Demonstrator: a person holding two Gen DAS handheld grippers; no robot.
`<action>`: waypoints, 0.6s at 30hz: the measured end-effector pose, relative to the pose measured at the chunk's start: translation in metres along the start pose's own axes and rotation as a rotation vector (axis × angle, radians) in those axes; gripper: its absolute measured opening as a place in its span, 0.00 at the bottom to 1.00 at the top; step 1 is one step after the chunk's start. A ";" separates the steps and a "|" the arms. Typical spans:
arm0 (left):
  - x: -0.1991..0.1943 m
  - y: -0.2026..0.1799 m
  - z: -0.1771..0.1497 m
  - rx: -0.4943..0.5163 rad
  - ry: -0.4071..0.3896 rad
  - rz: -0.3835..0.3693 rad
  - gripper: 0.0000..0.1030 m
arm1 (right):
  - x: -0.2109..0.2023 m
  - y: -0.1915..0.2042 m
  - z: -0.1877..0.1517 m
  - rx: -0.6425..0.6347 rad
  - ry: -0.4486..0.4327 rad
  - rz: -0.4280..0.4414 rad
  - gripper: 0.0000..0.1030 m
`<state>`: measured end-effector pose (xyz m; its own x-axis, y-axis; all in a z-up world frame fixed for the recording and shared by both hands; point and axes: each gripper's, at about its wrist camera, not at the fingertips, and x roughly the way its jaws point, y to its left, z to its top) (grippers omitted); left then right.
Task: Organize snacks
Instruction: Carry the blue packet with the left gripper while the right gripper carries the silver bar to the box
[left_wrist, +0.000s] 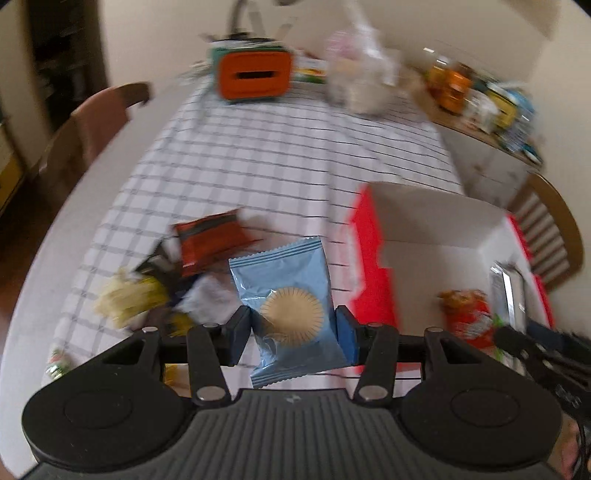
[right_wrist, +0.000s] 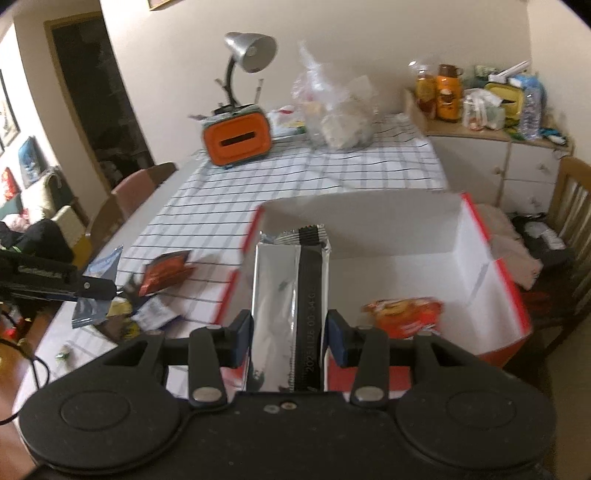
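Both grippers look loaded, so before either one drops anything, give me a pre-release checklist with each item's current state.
1. Left gripper clamps the blue packet: ok.
2. Right gripper clamps the silver packet: ok.
3. Silver packet over the red box: ok.
4. Blue packet over the box: not ok, it hangs left of the box wall.
5. Space left in the box beside the orange snack bag: ok.
6. Grippers clear of each other: cannot tell.

Checked tablecloth (right_wrist: 332, 173), cream walls (right_wrist: 177, 81)

Glossy blue plastic wrapper (left_wrist: 291, 310), mirror-shiny foil packet (right_wrist: 288, 317), matt white-lined cardboard box (right_wrist: 406, 266), checked cloth tablecloth (left_wrist: 258, 155).
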<state>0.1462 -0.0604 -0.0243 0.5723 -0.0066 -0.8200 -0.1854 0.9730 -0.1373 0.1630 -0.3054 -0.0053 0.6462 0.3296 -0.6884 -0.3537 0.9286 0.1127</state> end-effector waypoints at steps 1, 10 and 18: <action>0.001 -0.010 0.001 0.020 -0.002 -0.001 0.47 | 0.001 -0.006 0.003 0.000 -0.001 -0.015 0.41; 0.032 -0.092 0.010 0.177 0.029 -0.047 0.47 | 0.025 -0.056 0.021 -0.020 0.039 -0.109 0.41; 0.078 -0.132 0.009 0.272 0.086 -0.037 0.47 | 0.061 -0.077 0.028 -0.063 0.116 -0.127 0.41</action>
<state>0.2228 -0.1874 -0.0652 0.5024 -0.0511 -0.8631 0.0620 0.9978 -0.0230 0.2488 -0.3519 -0.0356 0.6073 0.1847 -0.7727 -0.3180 0.9478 -0.0234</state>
